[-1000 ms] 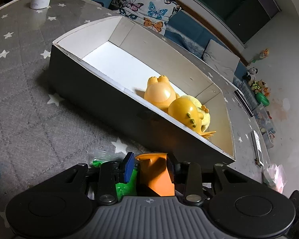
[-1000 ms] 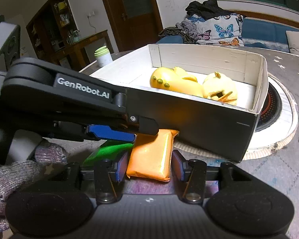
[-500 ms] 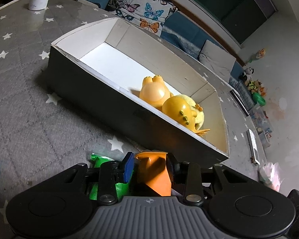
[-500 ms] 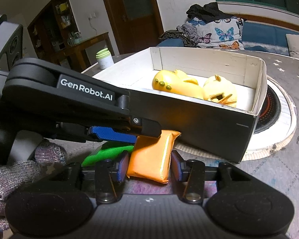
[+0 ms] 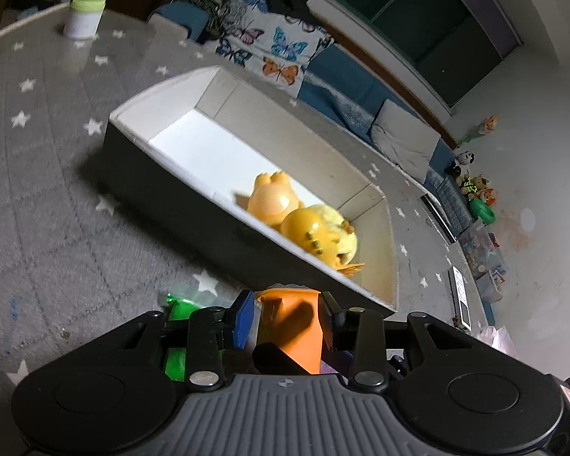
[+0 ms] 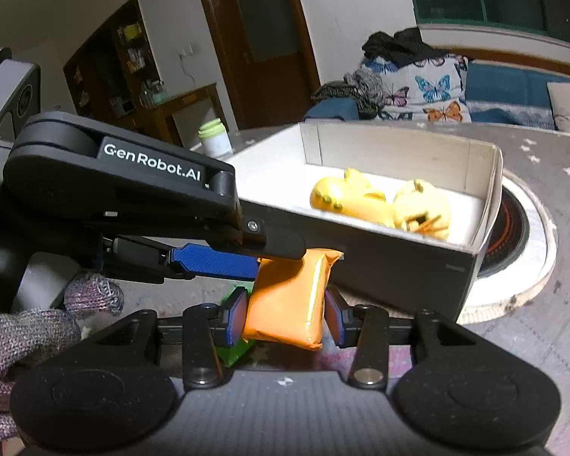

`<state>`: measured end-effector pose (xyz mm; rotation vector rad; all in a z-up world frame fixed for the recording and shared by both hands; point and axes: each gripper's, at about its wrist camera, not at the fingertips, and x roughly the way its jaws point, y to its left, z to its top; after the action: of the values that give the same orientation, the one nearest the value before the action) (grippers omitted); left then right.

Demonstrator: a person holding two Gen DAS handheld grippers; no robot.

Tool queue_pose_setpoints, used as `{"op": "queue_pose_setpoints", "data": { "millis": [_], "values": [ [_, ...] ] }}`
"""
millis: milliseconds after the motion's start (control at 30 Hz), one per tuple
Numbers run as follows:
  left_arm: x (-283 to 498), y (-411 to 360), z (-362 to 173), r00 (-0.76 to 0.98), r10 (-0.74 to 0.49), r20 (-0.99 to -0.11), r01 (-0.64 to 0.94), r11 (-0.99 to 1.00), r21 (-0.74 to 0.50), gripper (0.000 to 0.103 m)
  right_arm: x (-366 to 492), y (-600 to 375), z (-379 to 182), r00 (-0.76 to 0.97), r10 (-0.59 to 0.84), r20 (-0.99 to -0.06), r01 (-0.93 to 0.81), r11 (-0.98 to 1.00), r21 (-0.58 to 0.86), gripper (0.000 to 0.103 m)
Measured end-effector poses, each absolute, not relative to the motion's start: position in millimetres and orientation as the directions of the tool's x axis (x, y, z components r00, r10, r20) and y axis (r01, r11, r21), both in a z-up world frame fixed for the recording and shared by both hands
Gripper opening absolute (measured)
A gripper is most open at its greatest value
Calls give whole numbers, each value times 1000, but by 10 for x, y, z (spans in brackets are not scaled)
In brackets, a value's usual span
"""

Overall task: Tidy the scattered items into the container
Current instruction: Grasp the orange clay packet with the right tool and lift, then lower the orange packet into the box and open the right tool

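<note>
An orange packet (image 6: 288, 304) is held up off the table between both grippers, in front of the box's near wall. My right gripper (image 6: 285, 315) is shut on its near end. My left gripper (image 5: 287, 321) is shut on its other end (image 5: 290, 326) and reaches in from the left in the right wrist view. The open box (image 5: 163, 190), dark outside and white inside, holds yellow-orange plush toys (image 5: 304, 220), also seen in the right wrist view (image 6: 383, 201). A green packet (image 5: 178, 307) lies on the table below the grippers; it also shows in the right wrist view (image 6: 235, 353).
The star-patterned grey tablecloth (image 5: 38, 190) covers the table. A white jar with a green lid (image 5: 85, 13) stands at the far edge. A round hotplate with a white ring (image 6: 520, 243) sits right of the box. A sofa with cushions (image 5: 269, 45) lies behind.
Both grippers have lifted with the orange packet held between them; the box and the green packet now sit lower and farther away in the views.
</note>
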<state>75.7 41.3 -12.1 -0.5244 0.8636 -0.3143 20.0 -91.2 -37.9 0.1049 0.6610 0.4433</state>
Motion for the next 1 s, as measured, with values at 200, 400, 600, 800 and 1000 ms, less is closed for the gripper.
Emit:
{"op": "queue_pose_setpoints", "data": {
  "millis": [200, 400, 600, 800, 1000],
  "values": [
    [820, 447, 88, 656, -459, -599, 76, 830, -553, 36, 256, -895, -194, 727, 433, -533, -383, 900, 208, 43],
    [1034, 550, 243, 691, -428, -582, 71, 842, -535, 35, 474, -802, -54, 742, 437, -509, -401, 897, 185, 43],
    [1319, 680, 301, 707, -407, -578, 47, 843, -536, 35, 801, -633, 9, 746, 441, -499, -410, 895, 177, 43],
    [1566, 726, 201, 695, -384, -608, 23, 857, -516, 36, 1130, -511, -68, 734, 436, -521, -400, 897, 188, 42],
    [1736, 796, 46, 674, -377, -635, -11, 855, -518, 36, 1331, -441, -163, 718, 429, -548, -392, 900, 190, 42]
  ]
}}
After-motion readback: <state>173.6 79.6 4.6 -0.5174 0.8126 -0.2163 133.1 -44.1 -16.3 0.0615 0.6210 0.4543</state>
